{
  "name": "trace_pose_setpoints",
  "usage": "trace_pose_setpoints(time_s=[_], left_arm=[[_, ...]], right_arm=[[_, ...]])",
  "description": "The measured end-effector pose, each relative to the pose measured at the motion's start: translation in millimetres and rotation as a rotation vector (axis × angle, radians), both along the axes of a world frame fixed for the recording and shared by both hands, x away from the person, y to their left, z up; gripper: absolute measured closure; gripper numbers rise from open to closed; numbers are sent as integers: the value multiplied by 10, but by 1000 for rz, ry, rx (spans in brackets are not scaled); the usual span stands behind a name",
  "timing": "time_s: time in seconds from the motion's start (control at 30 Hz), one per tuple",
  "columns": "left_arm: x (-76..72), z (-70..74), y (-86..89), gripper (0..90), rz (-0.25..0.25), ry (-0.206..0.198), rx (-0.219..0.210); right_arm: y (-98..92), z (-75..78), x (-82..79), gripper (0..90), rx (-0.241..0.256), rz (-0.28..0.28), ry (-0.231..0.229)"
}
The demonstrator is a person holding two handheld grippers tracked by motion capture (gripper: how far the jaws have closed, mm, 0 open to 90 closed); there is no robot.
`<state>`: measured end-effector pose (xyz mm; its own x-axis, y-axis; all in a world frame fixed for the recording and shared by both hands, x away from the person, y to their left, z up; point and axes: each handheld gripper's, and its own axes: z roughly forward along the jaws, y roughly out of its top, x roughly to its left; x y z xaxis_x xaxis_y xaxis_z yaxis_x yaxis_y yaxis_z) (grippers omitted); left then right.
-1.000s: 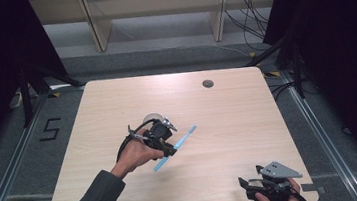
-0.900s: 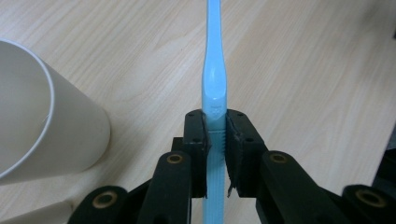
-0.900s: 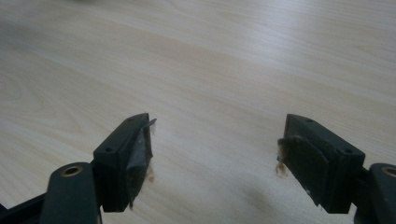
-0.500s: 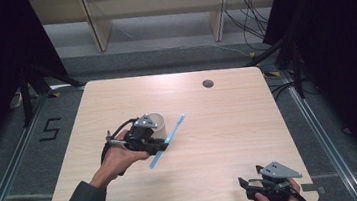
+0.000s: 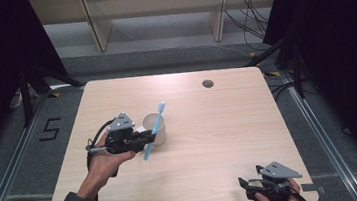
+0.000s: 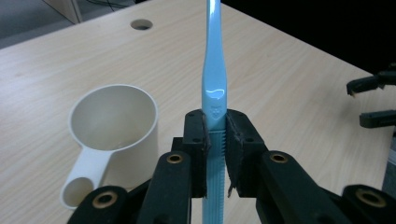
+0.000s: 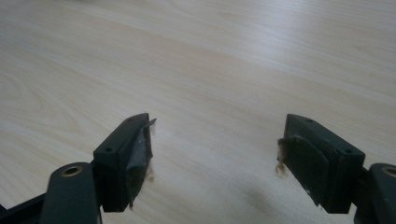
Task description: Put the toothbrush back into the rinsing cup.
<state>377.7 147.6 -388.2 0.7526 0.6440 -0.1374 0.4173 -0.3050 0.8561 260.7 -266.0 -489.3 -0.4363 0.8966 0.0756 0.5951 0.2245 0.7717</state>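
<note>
While the left gripper [image 5: 139, 139] clamps the blue toothbrush [image 5: 154, 130] low on its ribbed handle, the brush stands tilted with its head toward one o'clock, just above the rim of the white cup [image 5: 155, 128], which sits on the worktop [image 5: 219, 126] at about three o'clock from that gripper. The likely risk is a pivot: with so much length above the jaws, a knock against the rim could twist the brush in the grip, or tip the light cup by its handle. The right gripper [image 5: 256, 189] rests wide open and empty near the worktop's five o'clock corner, too far to steady anything.
</note>
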Motion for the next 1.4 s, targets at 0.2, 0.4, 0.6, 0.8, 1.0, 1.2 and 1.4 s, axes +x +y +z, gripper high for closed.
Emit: trace_pose_setpoints(time_s=[0.2, 0.4, 0.6, 0.8, 1.0, 1.2, 1.4], left_arm=[[-15, -26, 144, 785, 30, -24, -45], [-31, -63, 225, 785, 57, -45, -57], [-36, -109, 268, 785, 81, -89, -97], [-18, -163, 304, 785, 94, -122, -141], [-5, -233, 348, 785, 127, -163, -190], [51, -315, 420, 785, 184, -207, -222], [96, -367, 485, 785, 219, -246, -253]], right_arm=[[0, -4, 3, 253, -5, 0, 1], [-6, -6, 8, 253, -18, 9, -8], [5, -7, -4, 253, -4, 1, 11], [-1, -8, 4, 253, -16, 14, -10], [-14, -2, 13, 253, -27, 16, -20], [-6, -9, 9, 252, -24, 18, -16], [-13, -13, 16, 253, -24, 29, -5]])
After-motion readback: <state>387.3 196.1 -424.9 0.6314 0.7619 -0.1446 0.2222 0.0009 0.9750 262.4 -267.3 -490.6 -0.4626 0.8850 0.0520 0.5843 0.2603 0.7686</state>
